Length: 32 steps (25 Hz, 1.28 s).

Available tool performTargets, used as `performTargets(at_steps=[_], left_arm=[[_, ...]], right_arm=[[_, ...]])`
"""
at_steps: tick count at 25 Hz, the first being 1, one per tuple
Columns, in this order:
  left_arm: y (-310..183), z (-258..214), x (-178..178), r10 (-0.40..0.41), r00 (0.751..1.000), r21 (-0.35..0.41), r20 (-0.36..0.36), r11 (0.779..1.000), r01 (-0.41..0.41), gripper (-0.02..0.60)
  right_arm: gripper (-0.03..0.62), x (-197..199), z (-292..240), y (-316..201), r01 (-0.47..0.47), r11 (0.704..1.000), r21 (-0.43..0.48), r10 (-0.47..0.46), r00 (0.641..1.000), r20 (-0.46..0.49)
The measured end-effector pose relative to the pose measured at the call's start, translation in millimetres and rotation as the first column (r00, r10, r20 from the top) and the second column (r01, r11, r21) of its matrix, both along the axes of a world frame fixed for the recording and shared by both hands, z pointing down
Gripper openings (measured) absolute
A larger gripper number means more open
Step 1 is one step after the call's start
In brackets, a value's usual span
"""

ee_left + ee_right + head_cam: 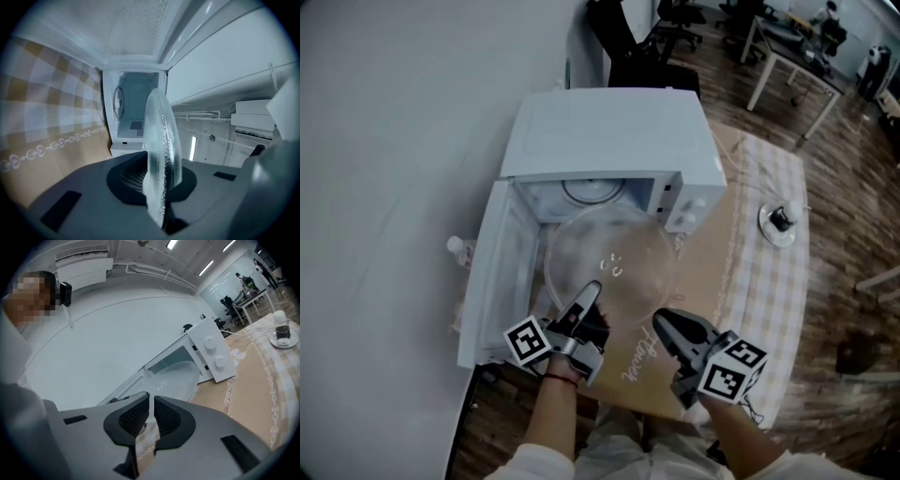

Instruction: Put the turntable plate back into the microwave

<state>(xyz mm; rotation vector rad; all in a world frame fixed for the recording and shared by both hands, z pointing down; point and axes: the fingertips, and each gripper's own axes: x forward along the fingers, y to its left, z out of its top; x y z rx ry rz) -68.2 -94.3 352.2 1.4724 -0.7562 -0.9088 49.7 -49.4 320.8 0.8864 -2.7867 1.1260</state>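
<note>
Pinches the plate (609,258) by its near rim in the left gripper (589,292), level ahead of the jaws, ready to slide into the open microwave (609,131) beyond; holds the right gripper (664,322) closed, empty, alongside.

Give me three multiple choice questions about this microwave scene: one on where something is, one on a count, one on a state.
1. Where is the glass plate relative to the microwave?
A. inside it
B. on top of it
C. in front of its opening, gripped by the left gripper

2. How many knobs has the microwave?
A. two
B. one
C. four

3. How is the microwave's door?
A. shut
B. swung open
C. taken off

Answers: 1 C, the left gripper view shows the rim clamped between the jaws. 2 A, the right gripper view shows two dials. 3 B, the head view shows the cavity exposed.
</note>
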Motion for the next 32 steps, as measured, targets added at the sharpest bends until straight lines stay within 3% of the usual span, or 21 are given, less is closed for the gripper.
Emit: performTargets(at_steps=[3, 5, 7, 9, 12, 16, 18, 20, 24, 26, 30, 32], left_arm=[[-12, 5, -9, 0.007, 1.000, 0.002, -0.002, 1.000, -0.007, 0.021], [-18, 10, -14, 0.012, 1.000, -0.004, -0.004, 1.000, -0.012, 0.021], [-23, 15, -17, 0.021, 1.000, -0.014, -0.012, 1.000, -0.022, 0.021], [-25, 18, -18, 0.033, 0.999, -0.023, -0.019, 0.999, -0.033, 0.021], [-28, 21, -21, 0.035, 0.999, -0.030, -0.025, 0.999, -0.036, 0.021], [-32, 22, -22, 0.024, 0.999, -0.041, -0.029, 0.999, -0.025, 0.021], [-35, 23, -23, 0.017, 1.000, -0.041, -0.025, 0.999, -0.018, 0.021], [-39, 25, -23, 0.014, 1.000, -0.038, -0.017, 0.999, -0.014, 0.021], [-43, 31, -21, 0.009, 1.000, -0.051, 0.001, 0.999, -0.009, 0.021], [-44, 33, -20, 0.004, 1.000, -0.060, 0.013, 0.998, -0.004, 0.021], [-46, 36, -19, -0.002, 1.000, -0.064, 0.010, 0.998, 0.003, 0.021], [-48, 35, -18, -0.012, 1.000, -0.062, -0.001, 0.998, 0.012, 0.021]], right_arm=[[0.037, -6, 7, -13, -0.022, 1.000, -0.016, 0.022, 1.000, 0.004], [0.037, -11, 6, -20, -0.014, 0.999, 0.029, 0.015, 0.999, -0.029], [0.037, -18, 3, -24, 0.028, 0.992, 0.122, -0.013, 0.993, -0.121], [0.037, -26, 1, -24, 0.108, 0.967, 0.231, -0.048, 0.967, -0.250], [0.037, -41, 5, -21, 0.292, 0.884, 0.364, -0.099, 0.879, -0.466], [0.038, -54, 18, -16, 0.557, 0.719, 0.414, -0.110, 0.680, -0.725], [0.048, -59, 24, -16, 0.661, 0.620, 0.423, -0.078, 0.588, -0.805], [0.160, -60, 30, -16, 0.746, 0.532, 0.400, -0.030, 0.489, -0.872], [0.160, -59, 42, -16, 0.862, 0.367, 0.350, 0.151, 0.316, -0.937], [0.158, -59, 47, -15, 0.882, 0.336, 0.331, 0.186, 0.282, -0.941], [0.158, -56, 49, -13, 0.888, 0.333, 0.318, 0.186, 0.269, -0.945], [0.158, -52, 54, -14, 0.896, 0.322, 0.305, 0.217, 0.244, -0.945]])
